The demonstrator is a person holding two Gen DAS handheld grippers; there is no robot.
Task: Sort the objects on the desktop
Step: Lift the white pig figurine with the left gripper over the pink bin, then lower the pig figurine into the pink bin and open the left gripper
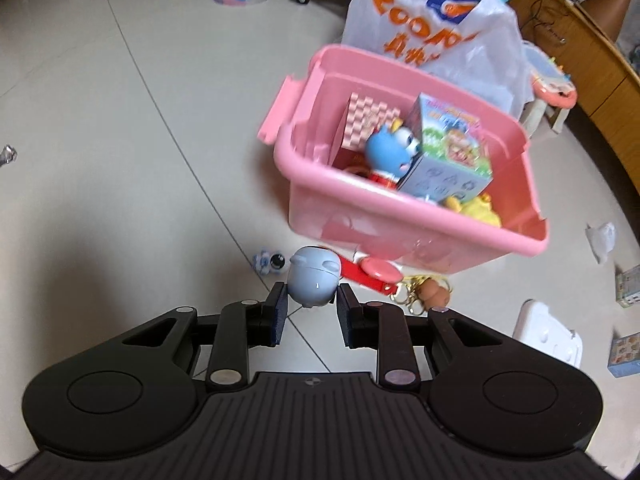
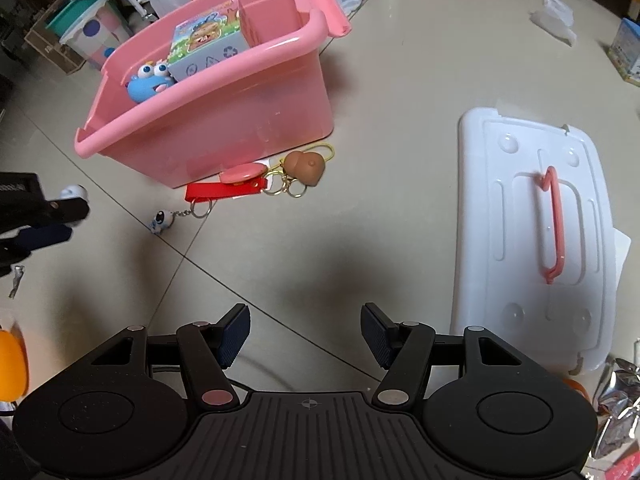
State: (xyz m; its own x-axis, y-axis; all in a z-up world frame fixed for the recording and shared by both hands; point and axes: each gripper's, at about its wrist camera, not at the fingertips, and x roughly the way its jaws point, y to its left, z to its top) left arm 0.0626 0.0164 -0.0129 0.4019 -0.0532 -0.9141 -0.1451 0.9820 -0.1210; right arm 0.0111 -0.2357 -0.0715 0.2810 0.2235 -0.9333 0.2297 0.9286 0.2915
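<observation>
The left tongs (image 1: 310, 300) hold a small pale blue toy (image 1: 314, 282). The two dark pads are part way open, one on each side of the toy, squeezing it. The toy is round like a little ball, so it has no long side. Its flat little face looks up and away from the tongs. It hangs above the floor (image 1: 120, 140), just in front of the pink bin (image 1: 416, 216).

The right tongs (image 2: 306, 336) are wide open. They hold nothing and touch nothing. Only bare floor shows between the pads.

The pink bin stands on the floor with its top open. Inside it are a blue big-eyed toy (image 2: 150, 84), a picture box (image 2: 208, 40) and a yellow toy (image 1: 480, 210). The picture box leans to one side.

Right by the bin, on the floor, lie a red strap with a pink disc (image 2: 236, 182) and a brown key ring toy (image 2: 306, 168). The strap lies long-ways along the side of the bin. A tiny white and blue key ring toy (image 2: 162, 220) lies near them.

The white lid (image 2: 532, 240) with a pink handle lies flat, well apart from the bin.
</observation>
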